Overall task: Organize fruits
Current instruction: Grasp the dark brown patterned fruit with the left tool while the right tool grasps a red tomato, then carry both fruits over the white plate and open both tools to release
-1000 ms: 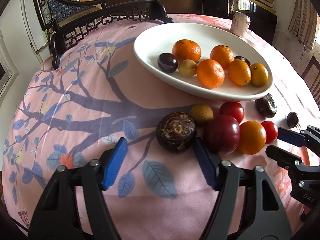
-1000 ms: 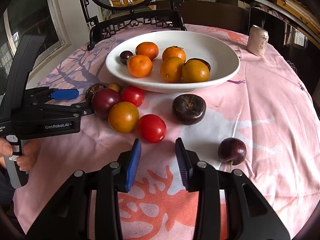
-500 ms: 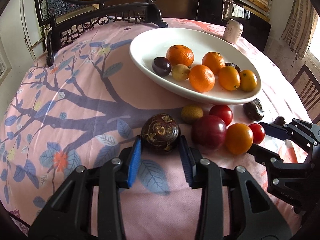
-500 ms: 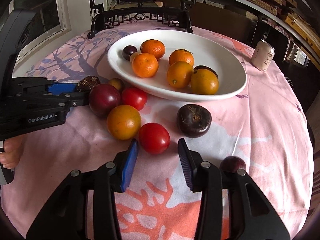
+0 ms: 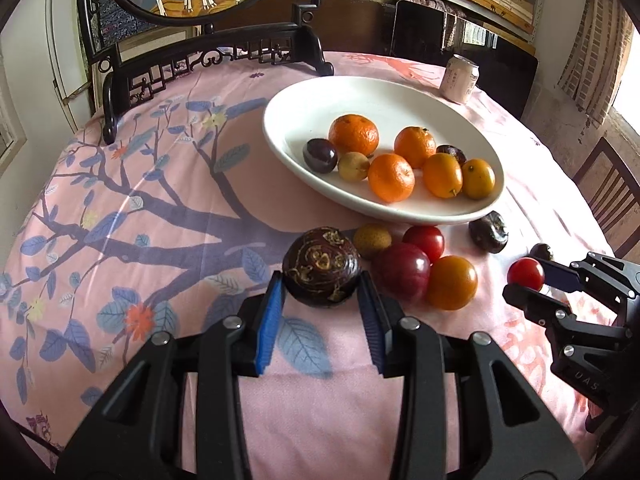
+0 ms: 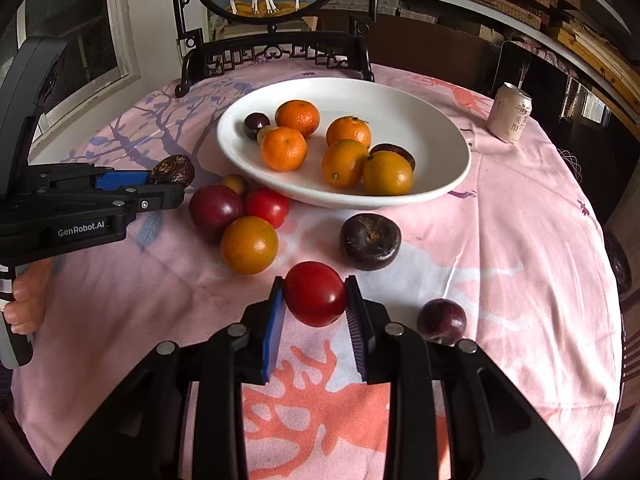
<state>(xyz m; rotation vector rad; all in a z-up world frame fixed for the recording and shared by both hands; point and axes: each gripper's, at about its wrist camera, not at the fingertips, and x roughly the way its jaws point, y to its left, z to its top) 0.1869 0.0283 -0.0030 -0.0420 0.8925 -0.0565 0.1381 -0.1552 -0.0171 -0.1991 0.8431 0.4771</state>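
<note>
My left gripper [image 5: 320, 286] is shut on a dark brown patterned fruit [image 5: 321, 266] and holds it just above the cloth; it also shows in the right wrist view [image 6: 172, 170]. My right gripper [image 6: 315, 300] is shut on a red tomato [image 6: 315, 294], lifted off the table; the tomato shows in the left wrist view [image 5: 525, 274]. A white oval plate [image 5: 304, 104] holds several oranges and dark plums. Loose on the cloth lie a red plum [image 5: 401, 271], an orange [image 5: 452, 282], a second tomato [image 5: 424, 240], a small brown fruit [image 5: 372, 240] and a dark fruit [image 6: 370, 241].
A drink can [image 6: 510, 118] stands at the back right of the table. A dark plum [image 6: 442, 317] lies just right of my right gripper. A carved black stand [image 5: 208, 60] with a round painting sits at the table's far edge. A chair [image 5: 612, 192] stands at the right.
Both grippers have closed on their fruits and lifted them: the left on the patterned brown fruit, the right on the red tomato. Both views have risen and pulled back a little.
</note>
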